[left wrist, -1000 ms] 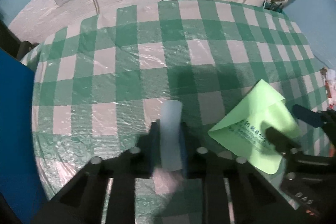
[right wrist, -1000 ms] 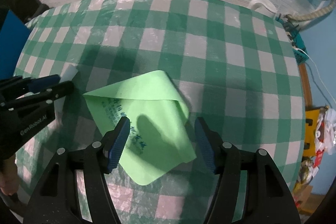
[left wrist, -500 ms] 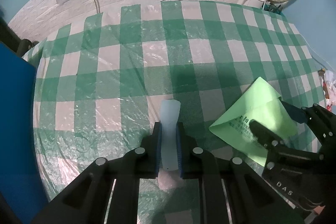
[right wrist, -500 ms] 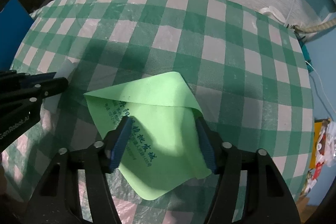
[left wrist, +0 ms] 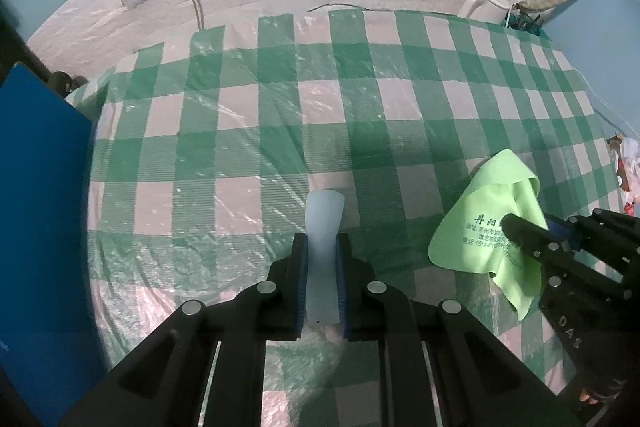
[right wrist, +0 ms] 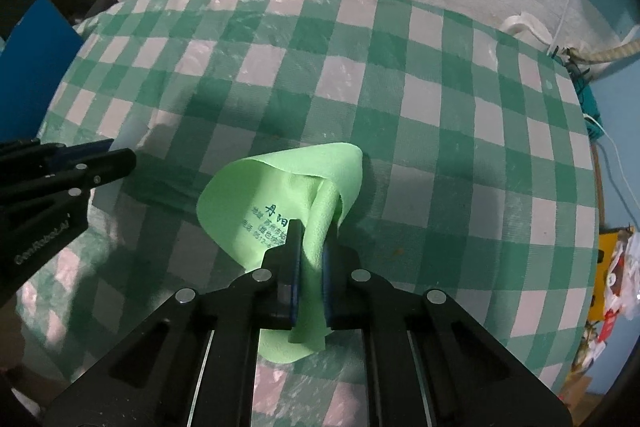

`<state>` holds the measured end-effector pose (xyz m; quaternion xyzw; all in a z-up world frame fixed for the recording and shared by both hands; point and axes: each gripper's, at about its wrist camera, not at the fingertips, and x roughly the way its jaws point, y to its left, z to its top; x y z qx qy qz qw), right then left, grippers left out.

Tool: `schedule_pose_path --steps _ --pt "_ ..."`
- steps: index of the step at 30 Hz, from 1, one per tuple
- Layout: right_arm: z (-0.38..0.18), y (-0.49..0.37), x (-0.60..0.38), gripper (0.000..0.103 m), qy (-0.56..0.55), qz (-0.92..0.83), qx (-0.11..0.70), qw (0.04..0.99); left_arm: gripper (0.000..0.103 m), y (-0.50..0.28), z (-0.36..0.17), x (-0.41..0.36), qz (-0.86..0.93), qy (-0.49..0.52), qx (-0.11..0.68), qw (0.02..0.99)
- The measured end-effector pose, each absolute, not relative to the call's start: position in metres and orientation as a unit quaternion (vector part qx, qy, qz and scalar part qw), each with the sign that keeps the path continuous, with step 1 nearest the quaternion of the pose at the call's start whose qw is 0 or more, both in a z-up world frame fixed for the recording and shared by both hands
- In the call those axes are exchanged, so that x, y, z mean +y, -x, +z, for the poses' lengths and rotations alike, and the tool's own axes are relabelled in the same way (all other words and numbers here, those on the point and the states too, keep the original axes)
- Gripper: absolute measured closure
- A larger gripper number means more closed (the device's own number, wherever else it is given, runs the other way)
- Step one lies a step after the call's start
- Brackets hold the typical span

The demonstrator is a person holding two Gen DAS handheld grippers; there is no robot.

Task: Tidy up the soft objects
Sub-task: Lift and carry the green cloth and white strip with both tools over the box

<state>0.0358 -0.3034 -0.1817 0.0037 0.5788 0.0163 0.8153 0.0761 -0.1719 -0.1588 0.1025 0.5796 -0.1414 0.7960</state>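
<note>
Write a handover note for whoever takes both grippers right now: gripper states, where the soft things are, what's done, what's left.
Left gripper: shut on the pale translucent sleeve, which sticks out past the fingertips over the checked tablecloth.
Right gripper: shut on the green cloth; the pads pinch a bunched fold near its middle, and the rest of the cloth lies on the tablecloth, printed side up.
Done: both soft things are gripped.
Left: lift the cloth and bring it to the sleeve, probably to slide it inside; that is a guess. No bin or tray is in view.
Watch: a loose cloth edge hangs below the right gripper.
</note>
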Motion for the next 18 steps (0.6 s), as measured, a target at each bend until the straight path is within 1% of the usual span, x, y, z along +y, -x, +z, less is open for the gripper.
schedule_pose_path --steps 18 --pt "-0.128 -0.024 -0.29 0.096 -0.006 0.032 0.555 0.831 0.09 -0.053 -0.123 -0.143 -0.123 -0.127 0.548 0.818"
